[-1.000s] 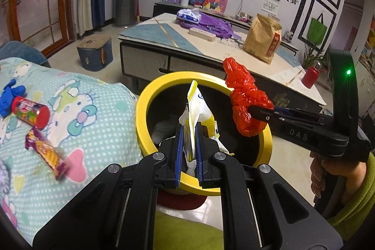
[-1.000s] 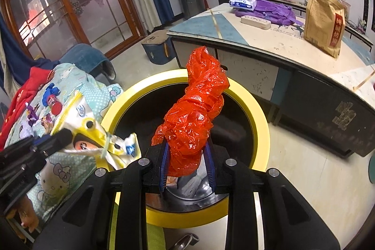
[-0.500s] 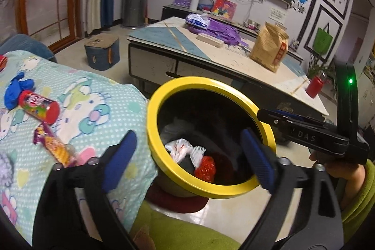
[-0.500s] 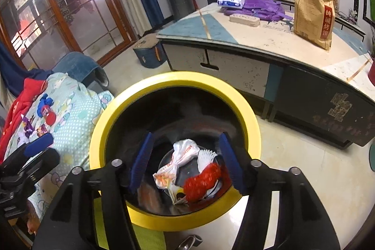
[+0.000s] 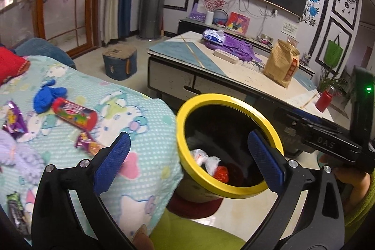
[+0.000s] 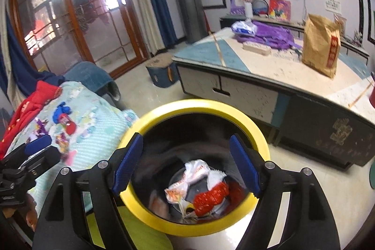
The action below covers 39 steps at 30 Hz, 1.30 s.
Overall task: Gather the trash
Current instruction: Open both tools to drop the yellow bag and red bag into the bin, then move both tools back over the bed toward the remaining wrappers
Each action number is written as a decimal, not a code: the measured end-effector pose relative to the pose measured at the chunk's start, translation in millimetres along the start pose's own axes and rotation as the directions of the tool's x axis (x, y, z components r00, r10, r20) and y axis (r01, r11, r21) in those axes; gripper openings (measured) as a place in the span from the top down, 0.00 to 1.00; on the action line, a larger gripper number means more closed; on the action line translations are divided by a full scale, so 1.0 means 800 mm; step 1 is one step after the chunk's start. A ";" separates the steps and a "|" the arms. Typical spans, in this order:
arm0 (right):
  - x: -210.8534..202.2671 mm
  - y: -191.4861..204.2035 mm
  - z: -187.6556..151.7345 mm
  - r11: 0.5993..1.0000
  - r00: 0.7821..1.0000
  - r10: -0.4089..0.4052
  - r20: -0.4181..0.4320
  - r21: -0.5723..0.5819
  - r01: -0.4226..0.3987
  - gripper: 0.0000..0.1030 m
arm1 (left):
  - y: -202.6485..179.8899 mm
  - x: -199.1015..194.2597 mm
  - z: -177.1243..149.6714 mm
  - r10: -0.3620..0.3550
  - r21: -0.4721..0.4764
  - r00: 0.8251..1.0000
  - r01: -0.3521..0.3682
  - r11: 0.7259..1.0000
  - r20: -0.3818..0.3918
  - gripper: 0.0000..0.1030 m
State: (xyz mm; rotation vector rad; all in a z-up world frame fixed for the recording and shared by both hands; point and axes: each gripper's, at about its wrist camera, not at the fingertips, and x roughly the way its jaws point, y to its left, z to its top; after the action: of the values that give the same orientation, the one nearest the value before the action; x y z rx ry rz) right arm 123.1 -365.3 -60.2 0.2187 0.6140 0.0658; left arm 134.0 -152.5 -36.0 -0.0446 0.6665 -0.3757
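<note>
In the left wrist view the near yellow rim of the trash bin (image 5: 211, 184) hides most of the white wrapper (image 5: 199, 156) and red plastic bag (image 5: 221, 175) inside. The right claw (image 5: 288, 118) shows side-on, so its opening cannot be judged there. A dark wrapper (image 5: 15, 210) is cut by the left edge. The printing on the red tube (image 5: 75, 113) is too blurred to read.

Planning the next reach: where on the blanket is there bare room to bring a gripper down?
Free: the blanket strip between the snack can and the yellow-rimmed bin. Crowded: the far left, where the blue glove, purple wrapper and orange-purple wrapper cluster.
</note>
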 end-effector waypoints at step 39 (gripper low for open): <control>-0.034 0.213 -0.017 0.906 0.960 0.281 0.000 -0.329 -0.266 0.20 | 0.171 -0.125 0.006 0.317 -0.277 0.936 -0.266 0.923 0.156 0.11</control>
State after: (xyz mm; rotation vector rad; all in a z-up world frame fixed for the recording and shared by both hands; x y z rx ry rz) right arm 93.4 -199.8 -17.9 -0.0178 0.5127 0.4309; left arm 109.6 9.7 5.6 -0.2192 0.5099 0.0062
